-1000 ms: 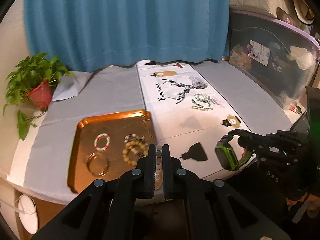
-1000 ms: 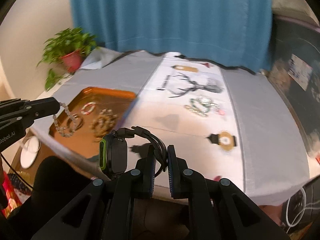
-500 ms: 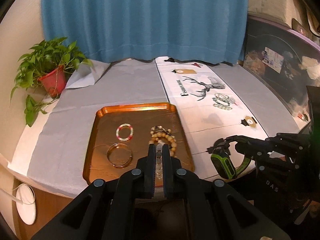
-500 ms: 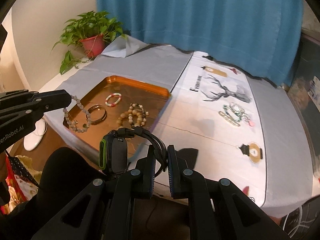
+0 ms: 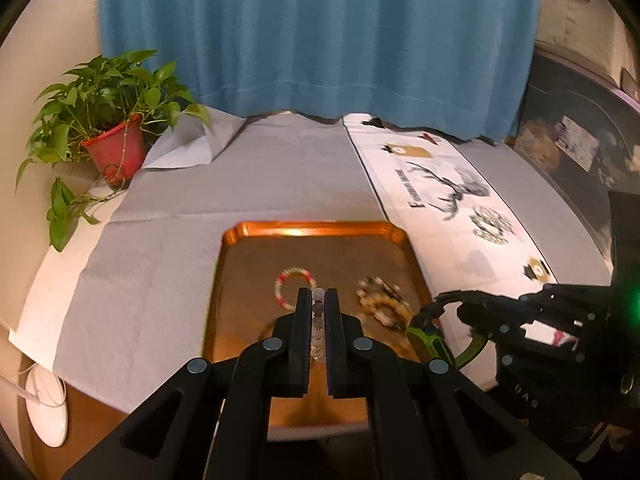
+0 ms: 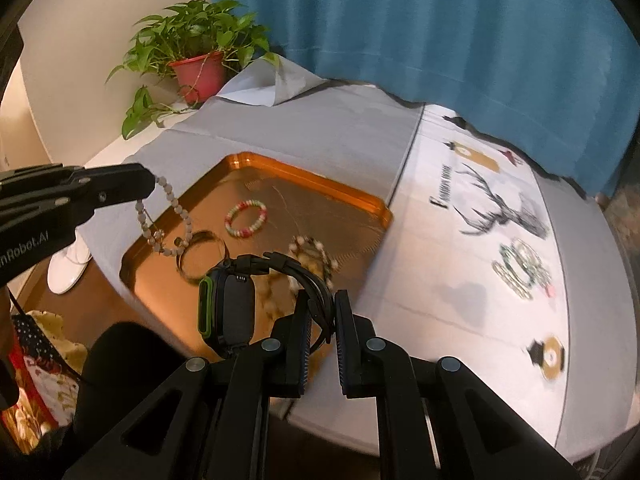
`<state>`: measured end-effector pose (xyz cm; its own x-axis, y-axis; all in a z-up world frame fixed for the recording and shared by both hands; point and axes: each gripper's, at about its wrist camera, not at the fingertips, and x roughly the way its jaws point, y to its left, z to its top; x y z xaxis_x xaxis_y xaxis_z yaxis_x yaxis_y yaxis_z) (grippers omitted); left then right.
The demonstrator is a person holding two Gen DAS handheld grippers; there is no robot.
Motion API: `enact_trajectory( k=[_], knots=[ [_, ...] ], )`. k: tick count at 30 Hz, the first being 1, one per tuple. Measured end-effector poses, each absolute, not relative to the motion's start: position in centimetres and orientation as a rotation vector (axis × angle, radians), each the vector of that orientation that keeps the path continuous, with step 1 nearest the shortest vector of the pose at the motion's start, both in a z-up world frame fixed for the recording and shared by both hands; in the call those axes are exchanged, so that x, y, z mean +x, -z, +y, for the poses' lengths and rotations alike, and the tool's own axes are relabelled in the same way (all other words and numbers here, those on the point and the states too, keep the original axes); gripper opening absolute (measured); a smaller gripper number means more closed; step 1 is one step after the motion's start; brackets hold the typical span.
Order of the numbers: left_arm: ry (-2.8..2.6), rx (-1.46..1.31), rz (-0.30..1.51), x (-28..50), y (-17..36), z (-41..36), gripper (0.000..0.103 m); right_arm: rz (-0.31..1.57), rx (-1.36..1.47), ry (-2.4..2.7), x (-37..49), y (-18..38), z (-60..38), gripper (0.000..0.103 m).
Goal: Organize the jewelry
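Beads of pale grey-white stone make up the bracelet (image 6: 166,216) that the left gripper (image 5: 318,300) has pinched between its closed jaws; from the right wrist view the strand dangles as a loose loop from the black fingertips, above the near left corner of the copper tray (image 6: 344,190). From the left wrist view only a short row of small round beads shows in the slit between the fingers.

The right gripper (image 6: 321,304) is clamped narrowly on the black strap of a sports watch (image 6: 230,306), a dark rectangular body with a lime-green edge, its back facing the camera and the strap arching over to the jaws. It hangs over the tray's near edge.

On the tray lie a red, white and green beaded bracelet (image 6: 245,218), a thin gold bangle (image 6: 201,255) and a chunky cream-and-dark beaded bracelet (image 6: 314,258), each apart from the others. On the white runner with a deer print (image 6: 500,210), well to the right of the tray, rests a small heap of green and silver bracelets (image 6: 520,268). A potted plant (image 6: 196,56) stands at the table's far left corner, beside a blue curtain (image 6: 440,20)
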<state>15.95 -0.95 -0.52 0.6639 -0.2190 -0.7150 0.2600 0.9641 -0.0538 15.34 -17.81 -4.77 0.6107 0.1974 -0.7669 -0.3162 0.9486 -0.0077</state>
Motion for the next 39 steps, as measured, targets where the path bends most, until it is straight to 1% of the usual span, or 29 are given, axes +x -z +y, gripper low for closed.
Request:
enact_trajectory(
  k=[4, 8, 10, 11, 12, 13, 14, 15, 19, 24, 28, 31, 39],
  knots=[
    [0.259, 0.062, 0.810, 18.1, 1.1, -0.4, 0.004, 0.866, -0.157, -0.311, 17.5, 5.3, -16.3, 0.012],
    [0.285, 0.034, 0.856, 20.4, 2.9, 0.1, 0.005, 0.895, -0.165, -0.305, 19.6, 6.7, -15.2, 0.012],
    [0.308, 0.022, 0.889, 21.2, 4.1, 0.2, 0.011, 0.929, -0.159, -0.304, 20.7, 7.8, -14.9, 0.017],
    [0.310, 0.019, 0.923, 21.7, 4.7, 0.2, 0.032, 0.948, -0.156, -0.302, 21.0, 8.3, -14.8, 0.026],
    [0.293, 0.018, 0.947, 21.9, 5.1, 0.4, 0.064, 0.969, -0.162, -0.282, 21.3, 8.7, -14.7, 0.040],
    [0.258, 0.016, 0.951, 21.8, 5.3, 0.7, 0.076, 0.975, -0.166, -0.259, 21.3, 9.0, -15.0, 0.048],
    [0.210, 0.011, 0.930, 21.3, 5.2, 1.2, 0.084, 0.969, -0.163, -0.242, 21.0, 9.0, -15.3, 0.057],
    [0.192, 0.005, 0.909, 20.6, 5.1, 1.6, 0.084, 0.959, -0.156, -0.238, 20.6, 8.8, -15.7, 0.060],
    [0.164, -0.024, 0.932, 17.2, 5.3, 2.7, 0.085, 0.941, -0.155, -0.236, 17.2, 7.9, -17.3, 0.062],
    [0.105, 0.041, 0.914, 10.4, 5.4, 1.6, 0.086, 0.901, -0.156, -0.226, 10.7, 6.8, -19.2, 0.067],
    [0.123, 0.011, 0.913, 5.2, 5.1, 0.0, 0.087, 0.895, -0.099, -0.218, 6.2, 6.0, -20.9, 0.068],
    [0.138, 0.060, 0.883, 2.6, 4.3, -1.9, 0.088, 0.871, -0.081, -0.220, 3.5, 5.1, -21.8, 0.068],
    [0.134, 0.144, 0.798, -1.8, 1.5, -5.0, 0.092, 0.785, -0.046, -0.218, -1.4, 2.5, -23.6, 0.070]
  ],
)
